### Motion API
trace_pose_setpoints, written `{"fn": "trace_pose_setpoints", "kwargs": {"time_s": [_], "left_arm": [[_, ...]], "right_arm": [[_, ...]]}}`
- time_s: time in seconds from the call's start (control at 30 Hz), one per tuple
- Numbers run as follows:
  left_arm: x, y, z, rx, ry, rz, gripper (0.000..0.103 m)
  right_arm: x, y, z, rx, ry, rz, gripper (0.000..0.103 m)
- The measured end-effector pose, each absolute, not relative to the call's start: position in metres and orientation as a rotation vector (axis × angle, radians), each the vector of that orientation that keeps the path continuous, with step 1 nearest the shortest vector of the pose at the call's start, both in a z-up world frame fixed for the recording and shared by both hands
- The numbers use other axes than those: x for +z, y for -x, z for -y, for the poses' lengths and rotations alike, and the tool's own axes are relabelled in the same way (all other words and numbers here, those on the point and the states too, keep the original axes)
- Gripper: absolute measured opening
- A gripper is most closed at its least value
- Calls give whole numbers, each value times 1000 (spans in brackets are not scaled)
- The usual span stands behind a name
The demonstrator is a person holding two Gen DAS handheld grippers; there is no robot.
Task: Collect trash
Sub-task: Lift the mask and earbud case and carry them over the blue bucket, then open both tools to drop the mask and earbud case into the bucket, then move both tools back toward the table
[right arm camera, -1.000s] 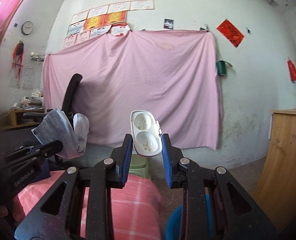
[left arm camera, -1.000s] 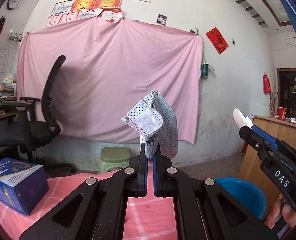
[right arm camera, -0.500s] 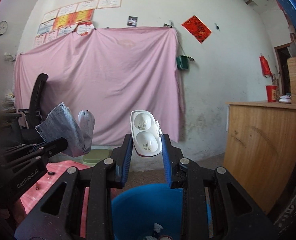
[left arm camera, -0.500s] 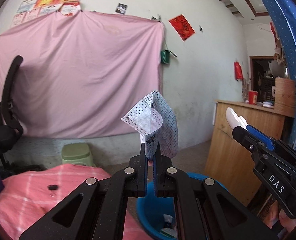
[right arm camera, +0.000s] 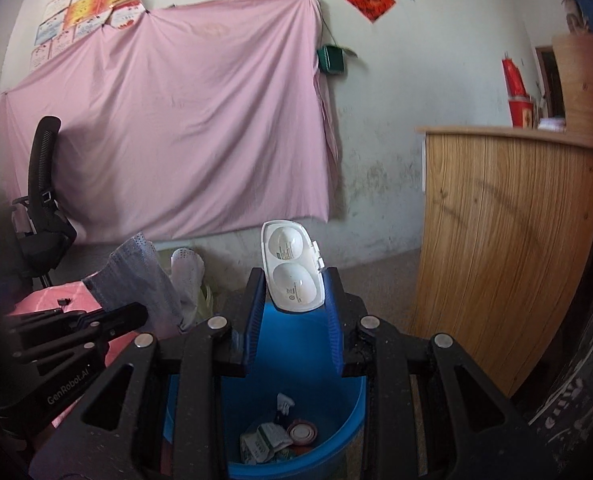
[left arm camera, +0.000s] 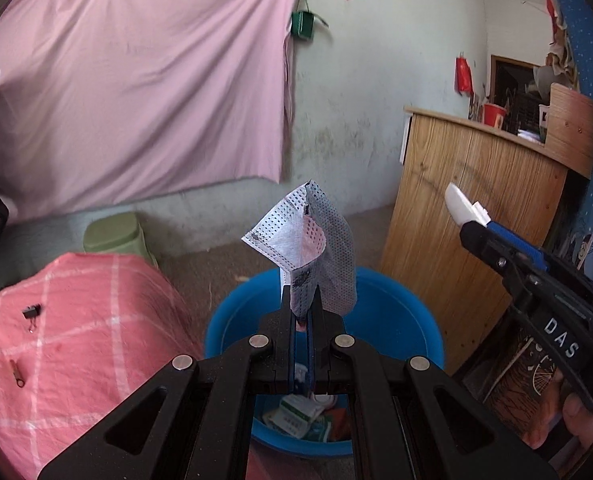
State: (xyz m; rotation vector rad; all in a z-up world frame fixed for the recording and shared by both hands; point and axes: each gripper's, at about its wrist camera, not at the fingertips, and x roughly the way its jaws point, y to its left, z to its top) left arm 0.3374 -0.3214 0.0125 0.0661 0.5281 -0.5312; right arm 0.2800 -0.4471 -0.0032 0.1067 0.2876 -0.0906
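Left tool [left arm camera: 303,304] pinched tight on a crumpled face mask [left arm camera: 310,240], which stands up above the fingers, over the near rim of the blue basin [left arm camera: 396,316]. Right tool [right arm camera: 294,312] clamps a white plastic two-cup case [right arm camera: 292,268] by its sides, upright, above the same basin. Basin sits on the floor, scraps of packaging in its bottom. Pink-clothed tabletop [left arm camera: 76,320] beside it carries a binder clip [left arm camera: 31,313].
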Motion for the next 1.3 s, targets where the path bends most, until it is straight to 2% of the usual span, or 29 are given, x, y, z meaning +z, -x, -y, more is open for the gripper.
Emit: {"fn": "trace_pose_setpoints", "kwargs": {"time_s": [0.3,0.53,0.7,0.77,0.87,1.17,1.3], "left_arm": [[-3,-366,325,-532,-27,-730,3],[-7,-375,323,-533,-1,-781,4],[-10,-382,323,-522,9,-827,10],[-12,-384,321,-516,17,-837,16],[-11,-385,317,-509,39,-839,28],[8,-374,285,-442,87,-747,32],[22,-366,262,-397,117,-676,35]], "right_arm": [[-31,-304,453,-73,-148,-452,54],[-44,-317,457,-69,-169,-540,54],[-48,-321,459,-66,-180,-564,55],[-49,-322,460,-65,-183,-570,55],[-50,-323,460,-68,-186,-572,55],[-31,-316,456,-72,-198,-496,57],[-18,-309,447,-64,-198,-434,65]]}}
